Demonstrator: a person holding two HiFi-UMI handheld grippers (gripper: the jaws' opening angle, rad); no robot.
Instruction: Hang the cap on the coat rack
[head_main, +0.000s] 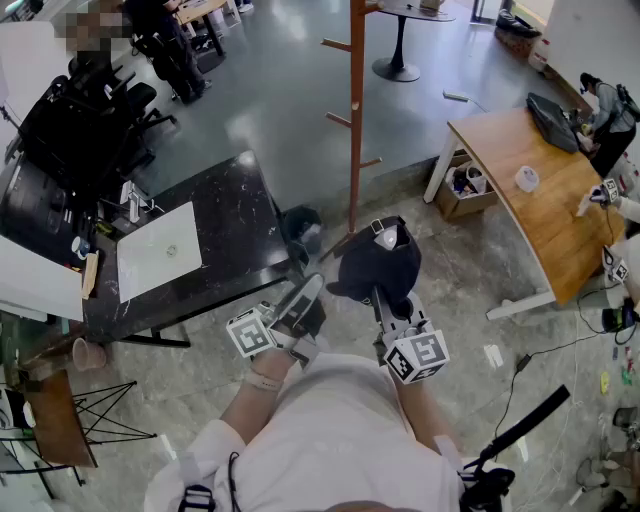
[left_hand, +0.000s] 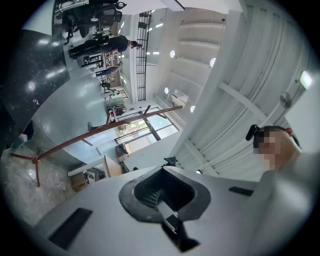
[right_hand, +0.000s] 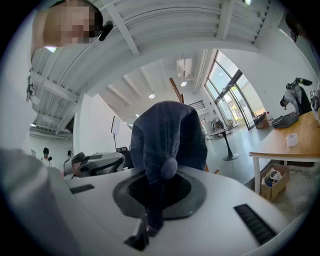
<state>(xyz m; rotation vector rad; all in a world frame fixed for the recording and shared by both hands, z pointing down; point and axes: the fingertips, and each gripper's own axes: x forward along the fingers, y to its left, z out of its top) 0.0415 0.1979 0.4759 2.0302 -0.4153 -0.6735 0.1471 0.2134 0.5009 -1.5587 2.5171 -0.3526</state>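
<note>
Right gripper view: crumpled dark-blue cap (right_hand: 167, 135)

Left tool (head_main: 313, 284) closed, right tool (head_main: 380, 296) clamped

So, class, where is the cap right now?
In the head view the dark cap is centre-right, clamped in the right gripper, near the foot of the wooden coat rack.
</note>
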